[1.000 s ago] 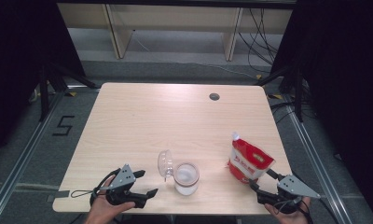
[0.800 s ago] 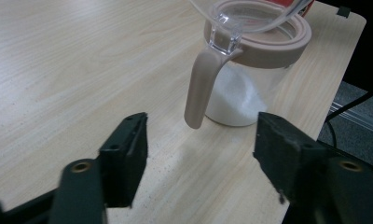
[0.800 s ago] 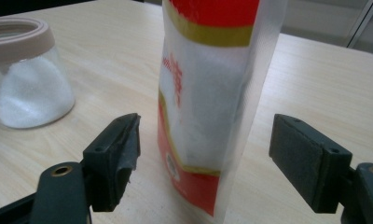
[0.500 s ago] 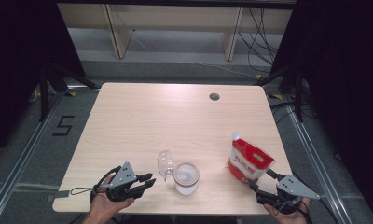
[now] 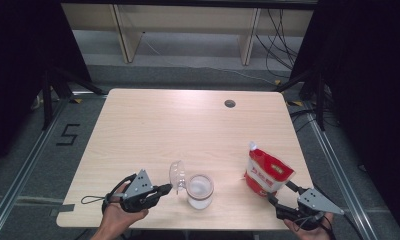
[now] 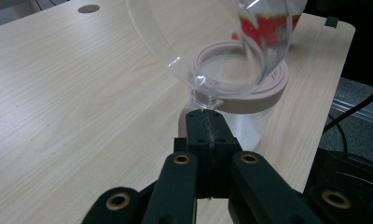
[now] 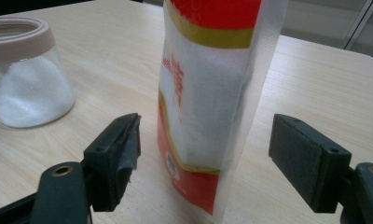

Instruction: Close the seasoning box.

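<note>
On the pale wooden desk (image 5: 153, 125), a cable hole (image 5: 230, 103) sat far back. The red-and-white pouch (image 5: 267, 172) stood upright between the right claw's (image 7: 205, 158) wide-open jaws; its red lettering was unreadable. The left claw (image 6: 208, 128) was clamped shut at the clear lid's (image 6: 222, 42) tab, the lid hinged up over the salt-filled jar (image 5: 199, 190).

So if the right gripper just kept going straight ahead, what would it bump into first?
Most likely the red and white pouch. The right gripper is open, and the pouch stands upright right ahead between its jaws, apart from both. The jar sits off to the side, out of its line.
</note>
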The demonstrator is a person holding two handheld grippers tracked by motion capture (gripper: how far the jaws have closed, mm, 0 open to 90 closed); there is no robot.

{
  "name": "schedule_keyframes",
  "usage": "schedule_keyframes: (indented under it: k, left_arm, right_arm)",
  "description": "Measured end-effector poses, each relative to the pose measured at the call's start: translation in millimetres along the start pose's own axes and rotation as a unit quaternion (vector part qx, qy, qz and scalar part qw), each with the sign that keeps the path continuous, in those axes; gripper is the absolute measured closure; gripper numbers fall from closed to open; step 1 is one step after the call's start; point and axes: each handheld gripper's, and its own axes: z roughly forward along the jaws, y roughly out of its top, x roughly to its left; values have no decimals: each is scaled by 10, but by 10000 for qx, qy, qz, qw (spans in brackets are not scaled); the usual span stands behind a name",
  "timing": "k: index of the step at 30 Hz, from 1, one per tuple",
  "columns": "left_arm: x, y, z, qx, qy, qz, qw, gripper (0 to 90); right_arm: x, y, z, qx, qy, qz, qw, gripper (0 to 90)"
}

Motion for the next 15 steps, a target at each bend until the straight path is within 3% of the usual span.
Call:
schedule_keyframes:
  k: [5,6,7,8,11,13,15]
  left_arm:
    - [-15,48,-4,-82,-18,61,9999,895]
    - [-11,60,-11,-33,-30,156,9999,895]
    - [-37,59,-1,-93,-28,44,9999,895]
    - [-29,67,-3,-66,-27,170,9998,895]
    - [-35,73,7,-62,-33,193,9998,895]
    - [-51,69,13,-70,-19,99,9999,895]
    - [-43,79,10,-41,-42,226,9997,895]
  right_arm:
    - [-21,-6,1,2,49,-185,9998,259]
    - [-8,-3,4,-24,16,-130,9999,259]
    - [1,-1,2,-4,44,-81,10000,259]
    - [0,0,0,-17,4,-112,9999,259]
    - [0,-1,1,3,37,-76,10000,259]
    - [-6,-1,2,-13,27,-123,9999,259]
    - [-15,-2,-1,1,34,-183,9998,259]
